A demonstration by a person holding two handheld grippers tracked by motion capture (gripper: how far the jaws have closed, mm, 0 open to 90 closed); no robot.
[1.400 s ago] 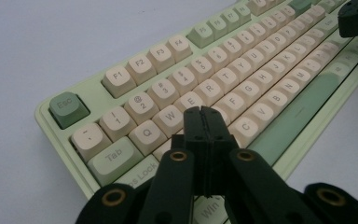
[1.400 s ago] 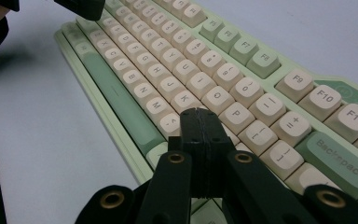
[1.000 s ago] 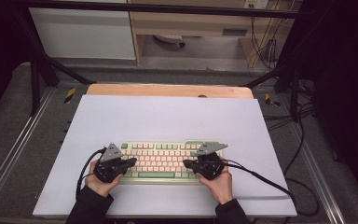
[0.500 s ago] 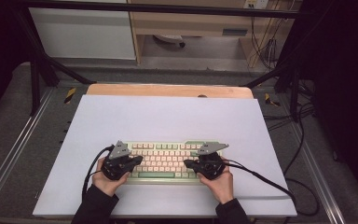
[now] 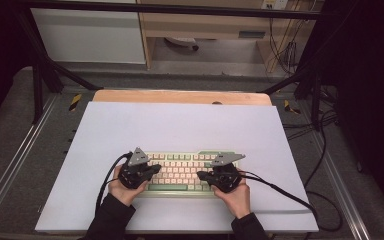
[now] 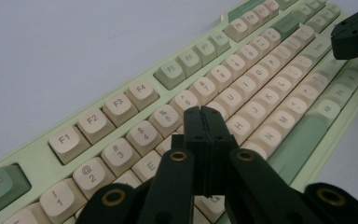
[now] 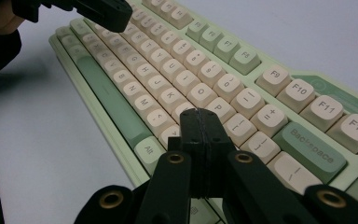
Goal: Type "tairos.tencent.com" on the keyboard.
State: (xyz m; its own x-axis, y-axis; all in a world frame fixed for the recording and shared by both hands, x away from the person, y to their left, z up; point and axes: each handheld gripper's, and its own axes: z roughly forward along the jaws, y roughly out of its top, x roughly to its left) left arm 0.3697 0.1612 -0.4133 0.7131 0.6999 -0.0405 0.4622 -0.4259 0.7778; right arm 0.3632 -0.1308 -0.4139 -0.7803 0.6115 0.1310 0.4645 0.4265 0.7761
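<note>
Keyboard (image 5: pixel 187 170), pale green case with cream keycaps, lies flat on the white mat (image 5: pixel 180 125) of the counter, lower centre of the high view, long side across the frame.

Change since a second ago: the left hand-held gripper (image 5: pixel 150 170) has slid rightward along the keyboard, from near its left end to a spot further in over the left-hand letter block. The right hand-held gripper (image 5: pixel 204 175) sits where it was, over the right half. The keyboard itself has not shifted on the mat.

Left gripper view: jaws pressed together, nothing between them, tip (image 6: pixel 204 114) low over the keys just below the number row, around 5 and 6. Contact with a keycap cannot be told.

Right gripper view: jaws likewise closed and empty, tip (image 7: pixel 200 116) above the keys near P, Backspace (image 7: pixel 310 145) at right.

Reading: with both tips closed to a single point and poised over keys, this looks like key-pressing work, each tip used as a fingertip. The left's sideways move suggests it is lining up on a new key; the right waits in place.
</note>
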